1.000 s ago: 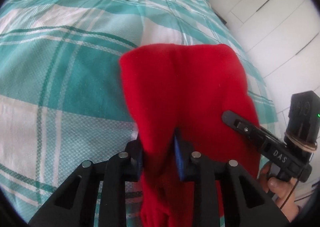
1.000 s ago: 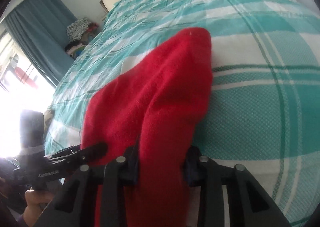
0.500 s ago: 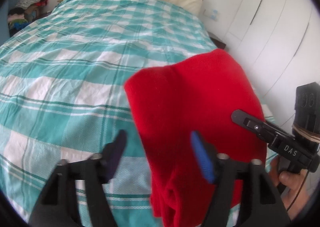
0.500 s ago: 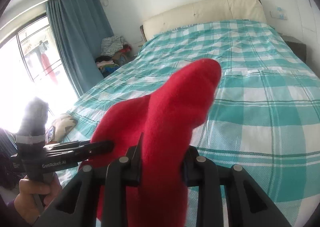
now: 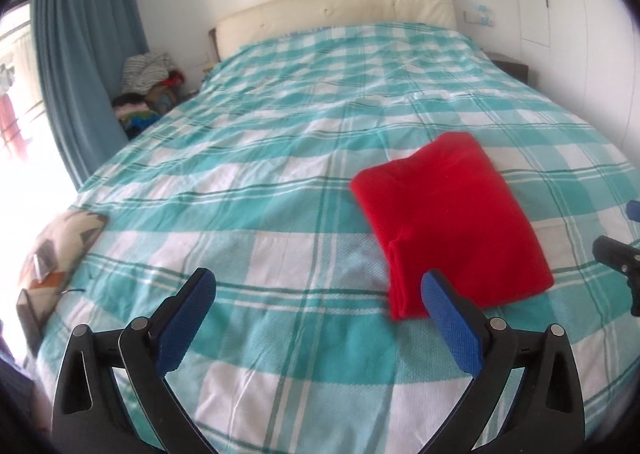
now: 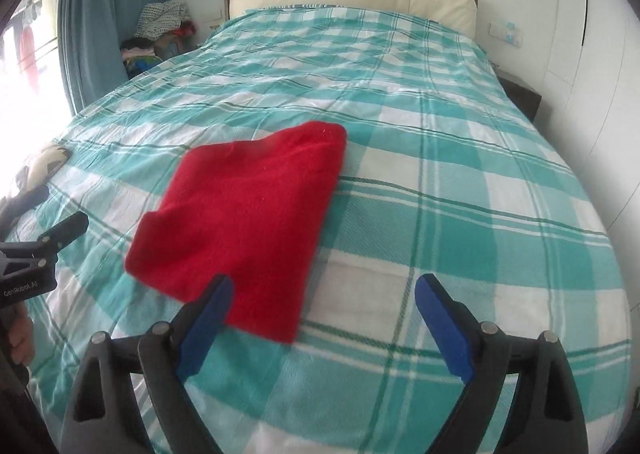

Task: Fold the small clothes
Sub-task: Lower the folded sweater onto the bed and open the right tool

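Red garment lies folded flat on the teal plaid bedspread, fold looks finished; left gripper and right gripper both opening, nothing between jaws — next: fetch another piece or stop.

In the left wrist view, the right gripper is cut off at the three o'clock edge, so only a black tip and a sliver of blue pad show. In the right wrist view, the left gripper runs off the nine o'clock edge, and the hand holding it is mostly out of frame. The pile of clothes at eleven o'clock is too small to sort, and the near edge of the red folded garment is blurred.
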### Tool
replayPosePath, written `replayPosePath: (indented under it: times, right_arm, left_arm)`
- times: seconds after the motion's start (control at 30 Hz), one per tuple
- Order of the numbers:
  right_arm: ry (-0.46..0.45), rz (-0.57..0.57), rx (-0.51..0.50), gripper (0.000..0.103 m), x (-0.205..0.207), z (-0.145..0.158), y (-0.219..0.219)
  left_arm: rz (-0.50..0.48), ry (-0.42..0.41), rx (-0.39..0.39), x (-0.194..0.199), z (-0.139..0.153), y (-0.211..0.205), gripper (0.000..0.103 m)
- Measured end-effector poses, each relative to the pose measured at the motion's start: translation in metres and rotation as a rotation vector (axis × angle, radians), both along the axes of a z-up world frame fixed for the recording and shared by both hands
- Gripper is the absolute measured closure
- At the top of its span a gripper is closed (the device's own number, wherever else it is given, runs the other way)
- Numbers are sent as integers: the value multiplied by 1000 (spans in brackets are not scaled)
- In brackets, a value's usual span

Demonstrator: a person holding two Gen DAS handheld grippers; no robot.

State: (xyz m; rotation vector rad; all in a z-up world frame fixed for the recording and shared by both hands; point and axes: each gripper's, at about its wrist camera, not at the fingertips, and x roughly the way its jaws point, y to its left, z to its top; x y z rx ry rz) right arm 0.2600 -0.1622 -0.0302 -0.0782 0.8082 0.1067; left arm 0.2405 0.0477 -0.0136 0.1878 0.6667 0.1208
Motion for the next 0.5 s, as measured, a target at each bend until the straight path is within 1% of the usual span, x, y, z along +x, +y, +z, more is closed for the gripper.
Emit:
replayPosePath:
  times: [0.03,0.1,0.13,0.2,0.27,0.37,0.43,0.5]
  right_arm:
    - [-4,-6,1,8,-13,6,1]
    - [-9,-21,-5,7,-39,16,5]
    - [-12,-28,-14,7,-51,20,7]
    - [-19,-32,-46,7,-73,26,15]
    - [-27,-29,-74,7,-93,31,23]
    - [-27,-26,-84,7,-115,36,32]
    - [-24,-39,-87,7,-124,39,35]
    - [-28,-54,-96,6,-132,42,37]
  left_arm:
    - [17,-16,7,-12,5,-2,0]
    - [50,-34,-21,-35,12,0,0]
    - [58,-24,-39,-45,14,1,0]
    - [49,18,-47,-60,17,0,0]
    - [48,42,-9,-74,18,-4,0]
    - [49,68,39,-88,18,-12,0]
    - [33,73,26,-96,19,-14,0]
    - [8,79,-6,-103,21,-14,0]
